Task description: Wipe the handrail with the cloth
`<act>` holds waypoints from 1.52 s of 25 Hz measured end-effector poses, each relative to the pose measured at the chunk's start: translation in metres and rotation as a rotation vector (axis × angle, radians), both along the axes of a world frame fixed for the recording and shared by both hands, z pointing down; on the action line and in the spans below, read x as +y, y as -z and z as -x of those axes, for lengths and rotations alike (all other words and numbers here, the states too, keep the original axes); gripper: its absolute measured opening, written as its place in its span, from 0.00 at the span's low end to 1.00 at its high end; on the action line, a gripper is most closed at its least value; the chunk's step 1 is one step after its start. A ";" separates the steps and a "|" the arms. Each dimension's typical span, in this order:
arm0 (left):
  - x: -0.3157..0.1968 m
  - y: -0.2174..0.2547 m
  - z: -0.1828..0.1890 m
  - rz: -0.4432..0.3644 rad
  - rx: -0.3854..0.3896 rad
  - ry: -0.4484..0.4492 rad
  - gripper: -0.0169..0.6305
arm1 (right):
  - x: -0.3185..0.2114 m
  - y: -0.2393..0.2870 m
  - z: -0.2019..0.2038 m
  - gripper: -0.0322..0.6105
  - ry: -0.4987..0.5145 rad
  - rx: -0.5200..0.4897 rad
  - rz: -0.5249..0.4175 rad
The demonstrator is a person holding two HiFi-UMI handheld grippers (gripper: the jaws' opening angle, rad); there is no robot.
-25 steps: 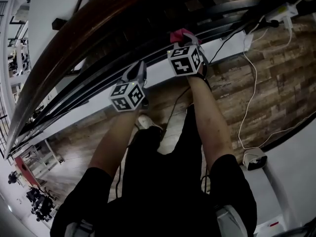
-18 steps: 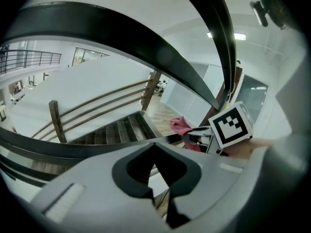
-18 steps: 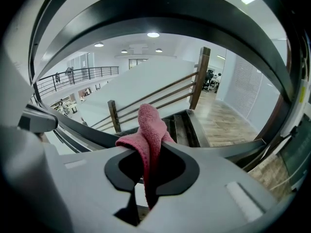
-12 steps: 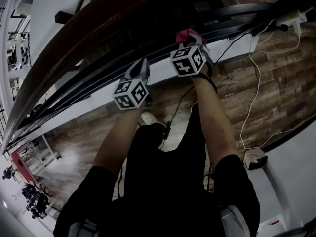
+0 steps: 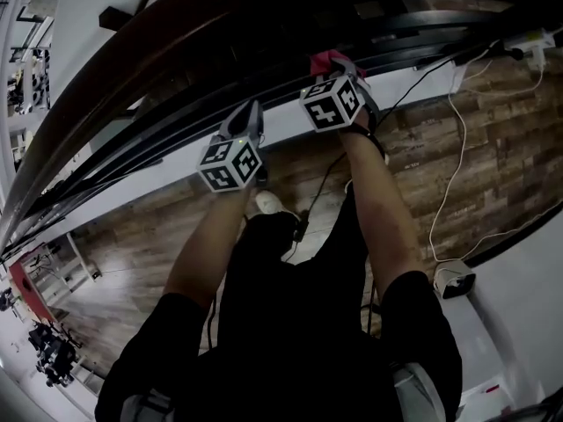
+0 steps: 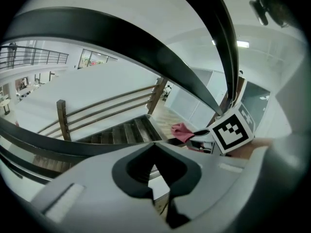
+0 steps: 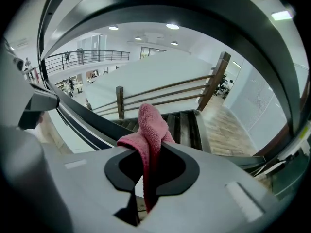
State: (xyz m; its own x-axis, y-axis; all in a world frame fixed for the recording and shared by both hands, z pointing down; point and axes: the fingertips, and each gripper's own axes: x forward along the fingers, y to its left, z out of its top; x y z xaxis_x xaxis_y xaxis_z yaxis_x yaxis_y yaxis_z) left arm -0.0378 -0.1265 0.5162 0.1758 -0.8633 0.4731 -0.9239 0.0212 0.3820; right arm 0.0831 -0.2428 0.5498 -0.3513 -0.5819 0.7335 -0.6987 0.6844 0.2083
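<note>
Wood-plank floor and a stairwell lie far below you. The pink cloth is pinched in your right tool. The jaws are clamped on its fold and a tuft stands out ahead of them. In the head view the cloth sits at the tool's far tip, toward twelve o'clock, just under the dark wooden handrail. I can't tell whether it touches the wood yet. Your left tool is closed on nothing, at eight o'clock of the right one.

To wipe well, I'd press the tuft flat onto the rail's top and grip firmly. Then draw along the rail's curve in one long pass, so bare jaw never scrapes wood.
</note>
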 end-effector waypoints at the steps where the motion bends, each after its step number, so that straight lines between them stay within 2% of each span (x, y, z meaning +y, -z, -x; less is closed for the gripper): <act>1: 0.004 0.000 0.006 0.000 -0.004 -0.002 0.03 | 0.006 0.000 0.008 0.12 0.014 0.000 0.007; 7: 0.022 0.000 0.032 -0.021 -0.008 0.037 0.03 | 0.023 0.002 0.036 0.12 0.053 -0.006 -0.009; 15: 0.053 -0.019 0.057 -0.028 -0.002 0.266 0.02 | 0.023 0.009 0.045 0.12 0.167 0.003 -0.048; 25: 0.079 -0.014 0.068 -0.063 -0.014 0.469 0.03 | 0.044 0.002 0.081 0.12 0.368 -0.006 -0.046; 32: 0.112 -0.029 0.098 -0.067 0.032 0.563 0.03 | 0.072 -0.002 0.120 0.12 0.437 -0.016 -0.048; 38: 0.150 -0.029 0.130 -0.068 -0.012 0.564 0.03 | 0.092 -0.001 0.154 0.12 0.460 -0.023 -0.038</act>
